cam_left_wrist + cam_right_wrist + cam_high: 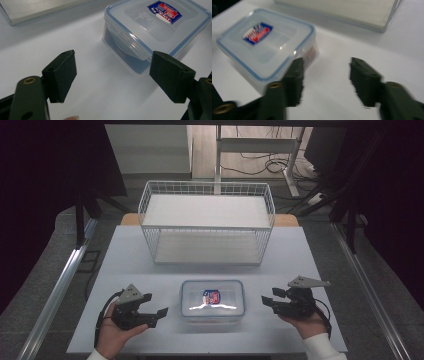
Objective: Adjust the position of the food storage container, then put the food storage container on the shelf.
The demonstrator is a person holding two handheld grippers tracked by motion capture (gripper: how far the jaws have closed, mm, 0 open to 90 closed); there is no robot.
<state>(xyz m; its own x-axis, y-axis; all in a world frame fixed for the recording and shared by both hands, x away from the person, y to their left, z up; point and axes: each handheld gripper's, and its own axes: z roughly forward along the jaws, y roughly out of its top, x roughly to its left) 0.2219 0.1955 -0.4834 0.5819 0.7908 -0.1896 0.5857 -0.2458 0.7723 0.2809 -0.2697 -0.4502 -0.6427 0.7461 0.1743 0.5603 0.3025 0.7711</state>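
Looks like both grippers, left gripper (153,311) at 9 o'clock and right gripper (270,299) at 3, are flanking the lidded container (212,301) with jaws gaping open, so next they're probably needing to close in on its sides.

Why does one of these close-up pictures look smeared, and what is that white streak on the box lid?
The right gripper view is motion-blurred: the right claw and the plastic container have soft edges. The left gripper view is sharper, with the left claw crisp. In the high view, the streak is lamp glare on the container's lid, and the surroundings are dark.
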